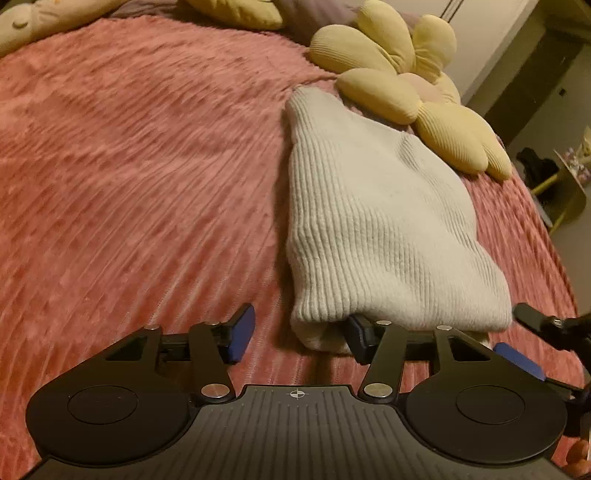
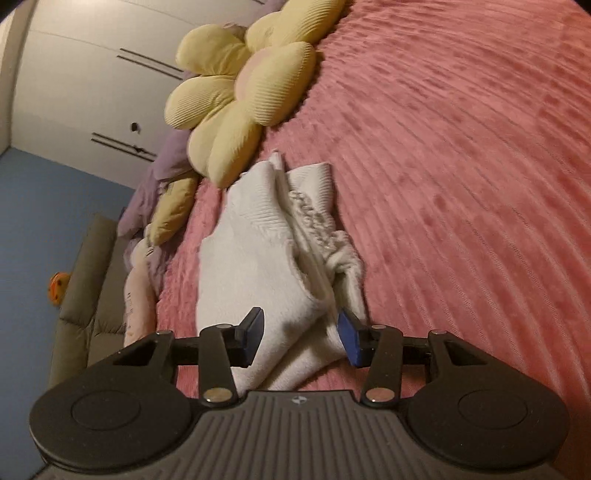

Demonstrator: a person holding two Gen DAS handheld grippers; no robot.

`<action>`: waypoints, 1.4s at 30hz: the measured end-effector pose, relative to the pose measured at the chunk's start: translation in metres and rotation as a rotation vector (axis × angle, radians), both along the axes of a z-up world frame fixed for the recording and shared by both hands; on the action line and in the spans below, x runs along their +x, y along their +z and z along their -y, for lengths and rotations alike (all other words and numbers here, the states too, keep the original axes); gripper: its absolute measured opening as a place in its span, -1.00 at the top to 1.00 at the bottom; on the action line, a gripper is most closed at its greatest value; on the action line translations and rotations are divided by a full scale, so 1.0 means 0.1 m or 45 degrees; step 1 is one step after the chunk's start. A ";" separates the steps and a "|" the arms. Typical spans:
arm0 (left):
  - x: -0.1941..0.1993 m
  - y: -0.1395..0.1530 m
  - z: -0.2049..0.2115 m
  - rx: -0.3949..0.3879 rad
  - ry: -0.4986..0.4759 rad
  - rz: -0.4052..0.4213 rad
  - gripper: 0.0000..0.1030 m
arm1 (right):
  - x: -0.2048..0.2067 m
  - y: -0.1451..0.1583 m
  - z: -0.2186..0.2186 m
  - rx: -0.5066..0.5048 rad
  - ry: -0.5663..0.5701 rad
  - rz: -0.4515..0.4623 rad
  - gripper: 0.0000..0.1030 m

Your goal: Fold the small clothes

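A bed carries everything, covered by a pink ribbed blanket (image 1: 147,166) that spreads across most of both views. A white knitted garment (image 1: 376,221) lies folded on the blanket, its ribbed side up in the left view and its loose edges showing in the right view. Just beyond it, touching its far end, rests a yellow flower-shaped cushion (image 1: 406,88). More pale cushions (image 1: 236,11) lie at the far edge.

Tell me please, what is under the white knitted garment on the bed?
The white knitted garment lies on the pink ribbed blanket, which shows all around it. Its far end touches the yellow flower cushion. Whatever lies directly beneath the fabric is covered.
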State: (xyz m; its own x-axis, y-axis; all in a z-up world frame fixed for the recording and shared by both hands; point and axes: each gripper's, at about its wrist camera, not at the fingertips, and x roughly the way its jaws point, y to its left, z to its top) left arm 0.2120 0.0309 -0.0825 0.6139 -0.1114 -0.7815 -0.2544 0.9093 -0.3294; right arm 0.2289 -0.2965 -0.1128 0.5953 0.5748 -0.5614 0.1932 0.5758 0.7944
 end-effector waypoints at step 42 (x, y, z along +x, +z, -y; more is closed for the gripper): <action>0.52 0.14 0.16 0.230 -0.025 0.024 -0.47 | 0.39 0.37 -1.25 -1.038 0.482 0.481 0.55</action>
State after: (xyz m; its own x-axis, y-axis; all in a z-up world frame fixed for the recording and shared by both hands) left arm 0.2639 0.0150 -0.0682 0.6279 0.0178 -0.7781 -0.2313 0.9588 -0.1648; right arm 0.2675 -0.1713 -0.0761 0.6736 0.2849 -0.6820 -0.3034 0.9480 0.0964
